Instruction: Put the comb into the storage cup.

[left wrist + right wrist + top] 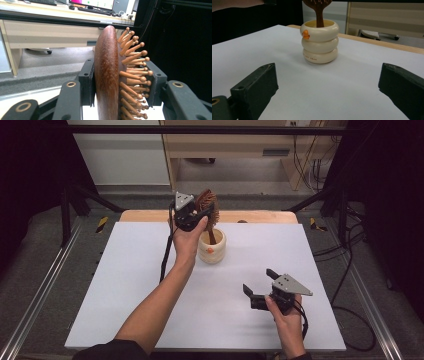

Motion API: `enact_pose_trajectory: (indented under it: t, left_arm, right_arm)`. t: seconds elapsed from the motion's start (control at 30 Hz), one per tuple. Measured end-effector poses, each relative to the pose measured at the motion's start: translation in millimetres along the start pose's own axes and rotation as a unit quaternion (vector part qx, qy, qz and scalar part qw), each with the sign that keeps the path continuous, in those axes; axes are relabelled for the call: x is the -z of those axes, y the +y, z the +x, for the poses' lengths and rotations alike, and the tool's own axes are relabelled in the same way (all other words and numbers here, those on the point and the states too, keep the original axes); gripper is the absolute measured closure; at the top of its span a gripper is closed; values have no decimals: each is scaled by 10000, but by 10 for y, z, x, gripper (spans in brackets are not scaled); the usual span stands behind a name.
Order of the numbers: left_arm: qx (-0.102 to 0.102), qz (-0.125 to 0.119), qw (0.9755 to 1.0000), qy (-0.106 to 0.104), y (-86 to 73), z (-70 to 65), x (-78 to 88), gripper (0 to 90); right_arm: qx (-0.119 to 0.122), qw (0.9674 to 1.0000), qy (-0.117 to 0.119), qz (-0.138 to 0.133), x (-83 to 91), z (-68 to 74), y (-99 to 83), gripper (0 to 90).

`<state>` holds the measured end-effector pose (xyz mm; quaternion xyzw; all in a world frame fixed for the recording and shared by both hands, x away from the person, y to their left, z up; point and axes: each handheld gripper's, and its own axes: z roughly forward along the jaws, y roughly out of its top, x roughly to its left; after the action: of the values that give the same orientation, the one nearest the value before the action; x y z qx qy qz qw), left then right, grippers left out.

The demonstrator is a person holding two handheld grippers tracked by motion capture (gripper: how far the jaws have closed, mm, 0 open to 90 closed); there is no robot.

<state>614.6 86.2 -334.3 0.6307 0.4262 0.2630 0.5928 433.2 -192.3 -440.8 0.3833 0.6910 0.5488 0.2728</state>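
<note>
A wooden hairbrush with peg bristles stands upright, its handle down inside a cream ringed cup with an orange mark. My left gripper is shut on the brush head, one pad against the smooth back, the other against the bristles. The cup rests on the white table sheet towards the back centre. My right gripper is held low at the front right, open and empty, and points at the cup; its pads are spread wide.
The white sheet covers a wooden tabletop whose edge shows at the back. Metal rails run along both sides. A desk and cables lie beyond the table.
</note>
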Motion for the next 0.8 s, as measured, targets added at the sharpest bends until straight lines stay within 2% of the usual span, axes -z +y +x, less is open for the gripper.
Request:
enact_pose_trajectory:
  t: [0.27, 0.33, 0.43, 0.67, 0.8]
  left_arm:
    - [75, -9, 10000, 7, -40, 18, -7, 515]
    - [121, -45, 9999, 70, -42, 26, 0, 515]
    - [211, -67, 9997, 55, -39, 39, 0, 515]
    - [222, -132, 9996, 94, -44, 41, 31, 516]
    - [326, -153, 9993, 59, -44, 66, 33, 516]
  right_arm:
    - [3, 10000, -1, 2, -3, -1, -1, 26]
    - [18, 10000, -10, 19, -5, 1, -4, 26]
    - [52, 10000, -16, 22, -11, 3, -4, 28]
    - [29, 10000, -35, 36, -6, 7, -5, 29]
    - [29, 10000, -51, 26, -4, 2, -3, 29]
